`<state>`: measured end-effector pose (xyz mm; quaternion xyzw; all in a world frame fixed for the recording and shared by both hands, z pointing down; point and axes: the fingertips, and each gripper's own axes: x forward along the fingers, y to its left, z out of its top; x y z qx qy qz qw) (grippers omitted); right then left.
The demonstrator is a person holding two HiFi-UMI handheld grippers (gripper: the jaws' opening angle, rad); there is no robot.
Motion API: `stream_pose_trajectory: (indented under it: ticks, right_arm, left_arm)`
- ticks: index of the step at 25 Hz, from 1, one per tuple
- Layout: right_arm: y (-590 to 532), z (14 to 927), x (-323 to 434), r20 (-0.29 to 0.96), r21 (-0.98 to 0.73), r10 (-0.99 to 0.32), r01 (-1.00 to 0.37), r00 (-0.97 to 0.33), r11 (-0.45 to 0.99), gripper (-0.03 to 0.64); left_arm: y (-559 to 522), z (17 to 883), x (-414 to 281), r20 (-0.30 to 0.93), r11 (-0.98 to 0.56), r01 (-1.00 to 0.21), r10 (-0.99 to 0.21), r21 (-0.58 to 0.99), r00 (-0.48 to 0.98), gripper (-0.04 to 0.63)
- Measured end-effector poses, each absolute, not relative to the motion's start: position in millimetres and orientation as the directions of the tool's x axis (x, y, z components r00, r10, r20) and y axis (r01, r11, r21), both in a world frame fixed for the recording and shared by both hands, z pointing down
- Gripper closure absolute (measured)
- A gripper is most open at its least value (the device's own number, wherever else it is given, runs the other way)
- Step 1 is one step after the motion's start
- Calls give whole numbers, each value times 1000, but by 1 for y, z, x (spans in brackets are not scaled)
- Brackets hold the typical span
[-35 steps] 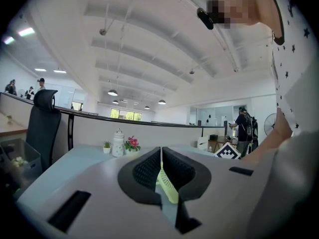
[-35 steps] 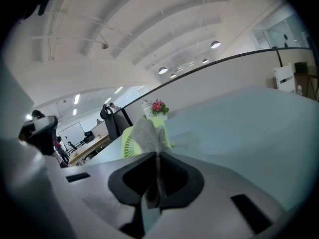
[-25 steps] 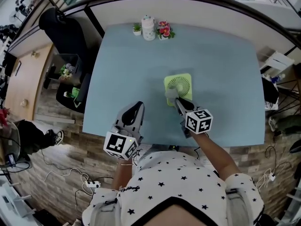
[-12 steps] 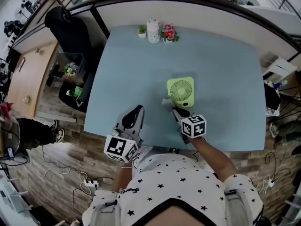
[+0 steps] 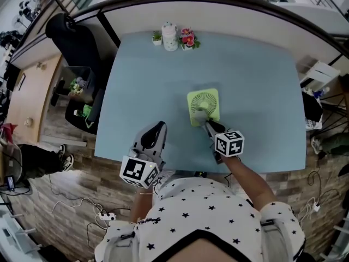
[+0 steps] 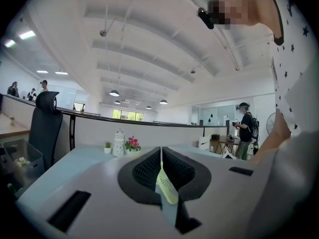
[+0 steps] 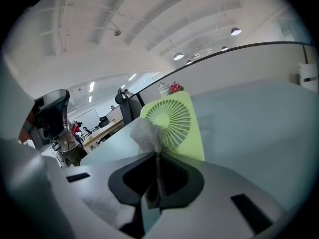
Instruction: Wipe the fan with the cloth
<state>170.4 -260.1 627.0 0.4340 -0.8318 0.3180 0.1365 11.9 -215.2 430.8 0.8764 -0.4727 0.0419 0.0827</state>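
Right gripper (image 5: 205, 123) is clamped on the grey cloth (image 7: 146, 133), which touches the green fan (image 5: 205, 103).
The fan lies face up on the blue worktop (image 5: 251, 64); left gripper (image 5: 158, 126) has jaws together, empty, near the front edge.

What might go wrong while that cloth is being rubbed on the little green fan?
Nothing steadies the fan: the left gripper sits shut and empty, away from it, so a push from the right gripper may slide or tip it. The cloth is pinched by one narrow fold and might catch in the grille slots and pull free.
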Motion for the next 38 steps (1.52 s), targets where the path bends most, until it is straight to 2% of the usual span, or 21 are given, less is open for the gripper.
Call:
stream_pose_trajectory:
  ticks: [11, 23, 38]
  right_arm:
    - [-268, 633, 240, 515, -422, -726, -872, -456, 249, 592]
    - [-265, 639, 250, 518, -442, -741, -875, -428, 197, 592]
    - [-277, 498, 256, 166, -519, -897, -809, -411, 275, 592]
  left_arm:
    - [-225, 430, 36, 154, -601, -793, -778, 101, 609, 561]
    - [-231, 432, 48, 162, -631, -770, -753, 99, 638, 561]
    - [-248, 420, 56, 126, -672, -737, -727, 76, 675, 561]
